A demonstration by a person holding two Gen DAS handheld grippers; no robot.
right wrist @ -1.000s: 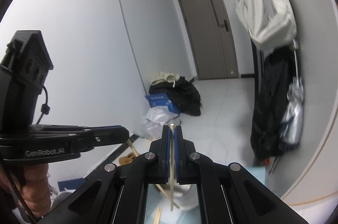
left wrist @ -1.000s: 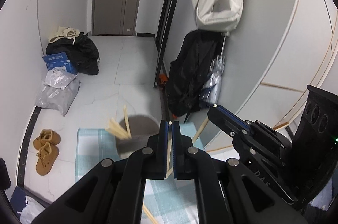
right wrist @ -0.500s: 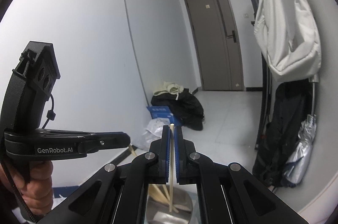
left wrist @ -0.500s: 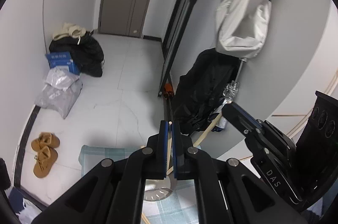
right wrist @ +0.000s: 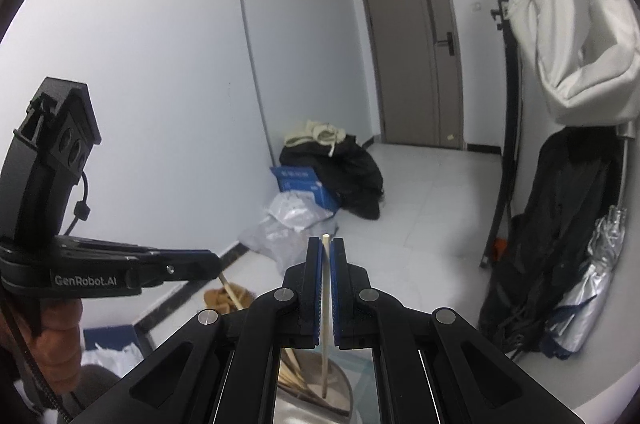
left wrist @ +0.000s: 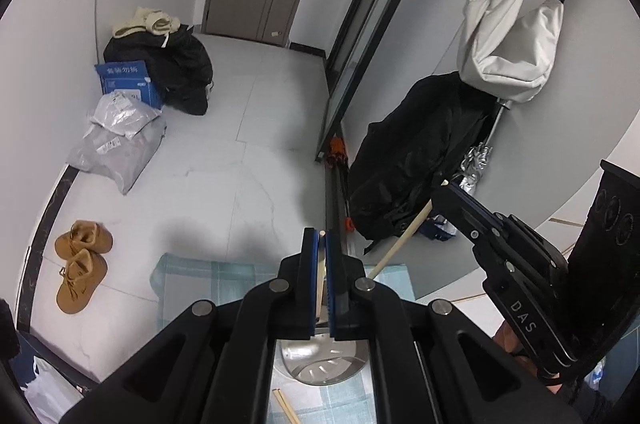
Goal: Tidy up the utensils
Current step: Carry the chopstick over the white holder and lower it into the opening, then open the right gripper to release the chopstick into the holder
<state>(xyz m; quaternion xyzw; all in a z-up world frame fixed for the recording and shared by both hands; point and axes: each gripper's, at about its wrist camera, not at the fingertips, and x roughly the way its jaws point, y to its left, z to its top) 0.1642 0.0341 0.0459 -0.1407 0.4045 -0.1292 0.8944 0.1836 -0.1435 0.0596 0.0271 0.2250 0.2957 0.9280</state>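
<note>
Left wrist view: the left hand-held gripper (left wrist: pixel 322 280) is clamped on a chopstick (left wrist: pixel 319 288) that runs between its blue pads, tip at the far end. Under it, near the bottom, sits a metal holder (left wrist: pixel 320 364) with a slotted base on a checked cloth (left wrist: pixel 192 272) over the desk. Two loose chopsticks (left wrist: pixel 285 406) lie on the cloth just near of the holder. At right, the right hand-held gripper (left wrist: pixel 444 189) pinches a second chopstick (left wrist: pixel 400 244).

Right wrist view: the right gripper (right wrist: pixel 326 288) is closed on its chopstick (right wrist: pixel 326 320), whose lower end hangs over the holder (right wrist: pixel 332 392). Several chopsticks (right wrist: pixel 290 370) already stand inside.

Judged step: carrying both sticks to the holder. Next, each should be lowered, tip aimed into the mouth, then released.
</note>
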